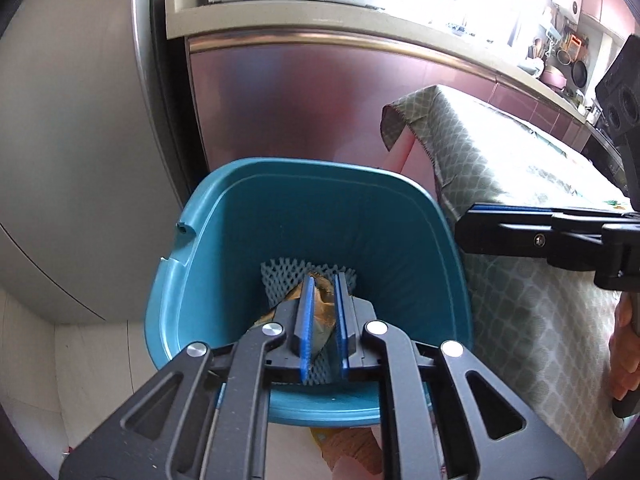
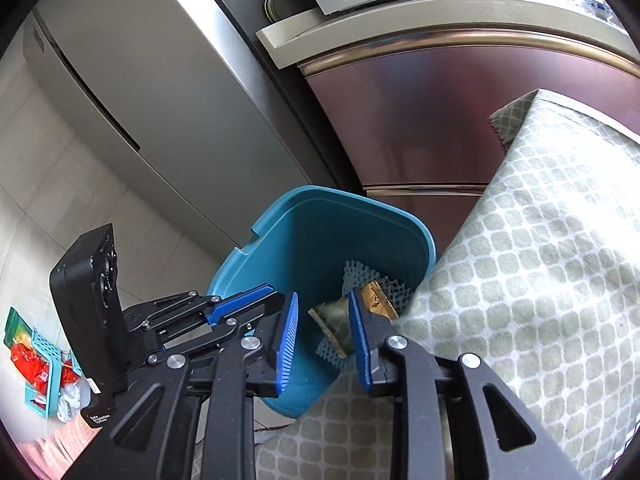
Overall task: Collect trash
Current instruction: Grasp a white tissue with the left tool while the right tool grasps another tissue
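Black linkage arms w/ silver pivot bolts filled the bottom of both wrist views. Left gripper (image 1: 323, 316) pointed steeply down over the near rim of the teal plastic trash bin (image 1: 224, 216), blue ribbed pads parted by a narrow gap; nothing was pinched, the trash seen through the gap lay lower, on the bin floor. Right gripper (image 2: 323, 340) also tilted down, above the bin's table-side edge, jaws apart somewhat wider than the left's and released, nothing between them. In the left view it sat off to the right, side-on, over the cloth, held by a hand (image 1: 624, 360) at the frame edge.

Inside the bin: a white foam mesh sleeve (image 2: 360, 276), diamond-net texture, and a crinkled gold-brown foil wrapper (image 2: 378, 300) lying on it, plus a folded greenish packet (image 2: 334, 320) beside that. All rested at the bottom, apart from both grippers.

Bin mouth was open and roomy, squarish w/ rounded corners, a notched lip on its left side. It stood on pale floor tiles, pressed close btw a table draped in green-white lattice-pattern fabric (image 2: 540, 280) and a glossy maroon cabinet front (image 2: 420, 120). Grey steel fridge (image 2: 140, 80) stood to the left, w/ open floor in front of it.
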{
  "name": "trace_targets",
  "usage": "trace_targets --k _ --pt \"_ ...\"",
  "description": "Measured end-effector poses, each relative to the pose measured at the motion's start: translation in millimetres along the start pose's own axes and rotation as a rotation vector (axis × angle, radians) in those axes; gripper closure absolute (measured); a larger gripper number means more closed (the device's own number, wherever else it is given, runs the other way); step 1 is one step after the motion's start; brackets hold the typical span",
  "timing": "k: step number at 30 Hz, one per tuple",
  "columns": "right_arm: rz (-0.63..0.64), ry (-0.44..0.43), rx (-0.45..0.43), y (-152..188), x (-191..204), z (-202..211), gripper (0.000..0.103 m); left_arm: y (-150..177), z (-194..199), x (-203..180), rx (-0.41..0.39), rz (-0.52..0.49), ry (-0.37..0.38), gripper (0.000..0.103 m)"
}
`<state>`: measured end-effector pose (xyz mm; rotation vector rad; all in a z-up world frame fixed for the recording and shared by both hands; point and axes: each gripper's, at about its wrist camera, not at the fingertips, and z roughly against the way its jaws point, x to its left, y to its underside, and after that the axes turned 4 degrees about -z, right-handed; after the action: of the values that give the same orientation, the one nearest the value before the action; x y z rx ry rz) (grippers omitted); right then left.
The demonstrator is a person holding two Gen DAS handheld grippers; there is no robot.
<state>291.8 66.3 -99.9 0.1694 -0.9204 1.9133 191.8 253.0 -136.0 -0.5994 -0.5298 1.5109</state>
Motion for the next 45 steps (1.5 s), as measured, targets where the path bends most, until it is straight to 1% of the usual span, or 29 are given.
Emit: trace_targets --k 2,5,10,12,14,15,19,21,26,31,33,35,36,37,40,41,45 --pt "0.000 -0.010 -0.011 4.6 -0.9 8.3 0.076 -1.3 6.5 -3.5 -0.015 -0.003 0.008 0.090" --pt "0.019 -0.017 -0.037 11.1 1.0 25.0 0.076 -4.0 21.4 -12.8 -0.049 -0.014 0.021 0.088" --pt "0.062 -0.009 -0.110 30.1 4.4 72.1 0.072 -7.3 55.8 -36.7 -0.130 -0.050 0.060 0.082" --pt "0.077 0.000 -0.147 40.3 4.5 96.1 0.072 -8.0 69.6 -51.7 -0.161 -0.075 0.089 0.080" --pt "0.078 0.006 -0.181 51.3 3.0 118.7 0.068 -8.6 81.3 -67.9 -0.185 -0.103 0.113 0.078" --pt "0.078 0.010 -0.196 57.9 0.3 130.2 0.068 -8.6 86.6 -77.9 -0.196 -0.121 0.135 0.077" --pt "0.042 0.037 -0.257 86.9 -17.0 174.5 0.067 -5.8 105.4 -115.7 -0.227 -0.181 0.213 0.075" --pt "0.022 0.067 -0.285 101.7 -27.1 194.1 0.067 -2.5 114.3 -136.7 -0.236 -0.215 0.248 0.074" --pt "-0.069 0.140 -0.349 142.3 -59.1 238.7 0.067 9.4 122.0 -192.0 -0.229 -0.287 0.353 0.073" --pt "-0.175 0.218 -0.403 177.3 -95.9 273.3 0.067 21.7 120.2 -237.3 -0.196 -0.332 0.419 0.073" --pt "-0.209 0.242 -0.416 190.7 -111.3 285.4 0.067 24.7 116.2 -253.0 -0.187 -0.353 0.430 0.073" --pt "-0.227 0.252 -0.423 196.5 -118.7 290.6 0.067 25.4 111.7 -266.4 -0.177 -0.371 0.436 0.073" --pt "-0.248 0.275 -0.436 202.7 -129.3 297.4 0.067 25.8 109.5 -272.5 -0.174 -0.379 0.434 0.073" --pt "-0.248 0.275 -0.436 202.7 -129.3 297.4 0.067 24.7 106.5 -276.7 -0.172 -0.386 0.432 0.073" --pt "-0.271 0.321 -0.465 206.0 -145.9 309.3 0.067 14.6 92.1 -285.2 -0.161 -0.396 0.425 0.073" --pt "-0.271 0.321 -0.465 206.0 -145.9 309.3 0.067 11.3 88.9 -288.3 -0.161 -0.405 0.421 0.073" --pt "-0.276 0.362 -0.489 201.5 -157.8 316.2 0.065 -2.6 74.0 -302.2 -0.148 -0.414 0.402 0.073"
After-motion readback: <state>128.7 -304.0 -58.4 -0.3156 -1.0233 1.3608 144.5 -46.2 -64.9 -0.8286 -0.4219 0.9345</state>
